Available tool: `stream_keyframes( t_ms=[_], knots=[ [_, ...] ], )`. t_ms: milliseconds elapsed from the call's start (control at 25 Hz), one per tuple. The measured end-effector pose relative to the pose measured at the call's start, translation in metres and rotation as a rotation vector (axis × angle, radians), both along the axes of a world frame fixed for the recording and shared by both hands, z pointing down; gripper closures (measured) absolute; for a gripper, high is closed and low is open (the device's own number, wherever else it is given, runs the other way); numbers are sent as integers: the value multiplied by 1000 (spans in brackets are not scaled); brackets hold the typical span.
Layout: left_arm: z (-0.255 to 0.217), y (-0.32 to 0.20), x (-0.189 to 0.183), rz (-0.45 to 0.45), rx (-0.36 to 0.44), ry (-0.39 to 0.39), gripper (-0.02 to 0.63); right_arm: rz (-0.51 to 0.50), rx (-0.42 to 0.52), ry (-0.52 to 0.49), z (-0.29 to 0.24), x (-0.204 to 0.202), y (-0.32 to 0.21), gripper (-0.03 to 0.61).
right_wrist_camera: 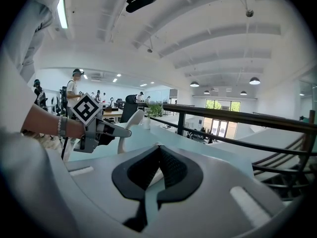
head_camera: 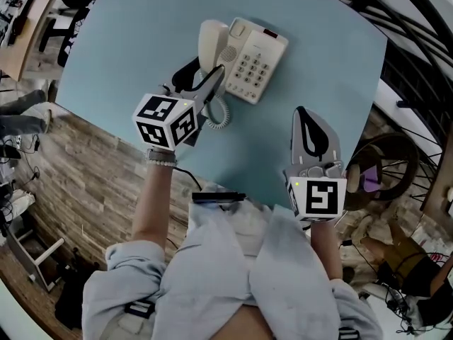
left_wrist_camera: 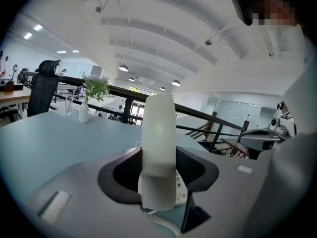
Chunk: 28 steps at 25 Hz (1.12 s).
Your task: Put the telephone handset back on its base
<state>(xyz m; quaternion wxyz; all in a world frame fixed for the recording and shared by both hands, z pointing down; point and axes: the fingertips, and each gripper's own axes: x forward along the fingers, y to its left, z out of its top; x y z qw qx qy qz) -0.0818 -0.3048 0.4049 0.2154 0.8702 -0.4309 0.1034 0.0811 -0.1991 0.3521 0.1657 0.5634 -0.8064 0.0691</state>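
Boxy cream telephone base point(head_camera: 255, 66) sits far on the pale blue tabletop point(head_camera: 127, 62), curved cream handset point(head_camera: 211, 44) along its left side, coiled cord point(head_camera: 221, 112) just nearer.

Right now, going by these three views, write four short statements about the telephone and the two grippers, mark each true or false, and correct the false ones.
1. The left gripper has its fingers shut on the handset. True.
2. The handset lies flat in its cradle on the telephone base. False: it stands on end in the left gripper, not yet seated.
3. The right gripper grips the telephone base. False: its fingers are shut on nothing, and it sits apart from the base over the table.
4. A coiled cord shows beside the left gripper. True.
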Motion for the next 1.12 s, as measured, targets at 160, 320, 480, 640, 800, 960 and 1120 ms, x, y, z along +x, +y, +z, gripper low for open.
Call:
stream_keyframes(
  t_ms=[160,320,480,640,800,960,1120],
  knots=[
    [10,-12,0,10,-13,-15,407,2,-13,5,5,-2,-3,573],
    [20,-21,0,17,-29,-36,407,5,-23,8,7,-3,-5,573],
    [29,-28,2,21,-51,-38,407,17,-30,8,9,-1,-6,573],
    [32,-37,1,16,-58,-39,407,26,-40,12,12,1,-6,574],
    [39,-44,3,20,-69,-56,408,33,-49,12,15,2,-6,574],
    [52,-46,6,27,-92,-103,416,45,-51,6,19,3,-6,574],
    [61,-50,9,16,-107,-108,416,48,-61,13,21,5,-6,573]
  ],
)
